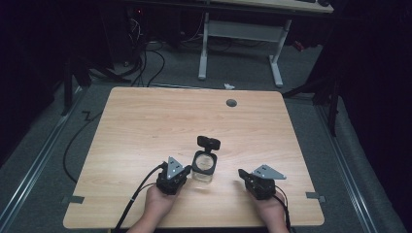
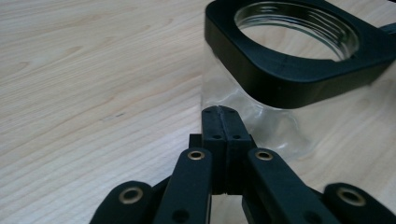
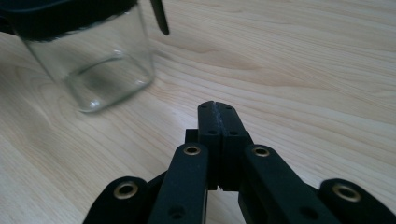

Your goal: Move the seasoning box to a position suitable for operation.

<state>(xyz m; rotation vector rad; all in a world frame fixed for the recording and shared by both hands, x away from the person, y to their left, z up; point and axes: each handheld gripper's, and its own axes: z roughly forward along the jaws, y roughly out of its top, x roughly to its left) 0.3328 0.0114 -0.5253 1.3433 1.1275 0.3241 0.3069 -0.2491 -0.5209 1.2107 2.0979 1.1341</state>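
In the high view, a clear square glass jar [image 1: 203, 167] with a black collar stands on the wooden table [image 1: 145, 126], its black hinged lid [image 1: 208, 142] thrown open on the far side. The left gripper [image 1: 186, 170], held in the person's left hand [image 1: 158, 201], sits just to the jar's left with its tip close against the glass, while the right gripper [image 1: 241, 173], in the right hand [image 1: 267, 206], lies to the jar's right with bare tabletop between its tip and the jar. In the left gripper view, the left gripper [image 2: 220, 110] has its jaws pressed flat together with nothing between them; the jar [image 2: 280, 74] rises straight ahead and a little to the right of the tip, so near that whether the tip touches the glass wall cannot be told, and the black collar [image 2: 289, 70] around the threaded mouth sits above it. In the right gripper view, the right gripper [image 3: 216, 104] likewise has its jaws fully closed on nothing, its tip hanging over bare wood; the jar [image 3: 93, 65] stands ahead and off to the left of the tip, clearly apart from it.
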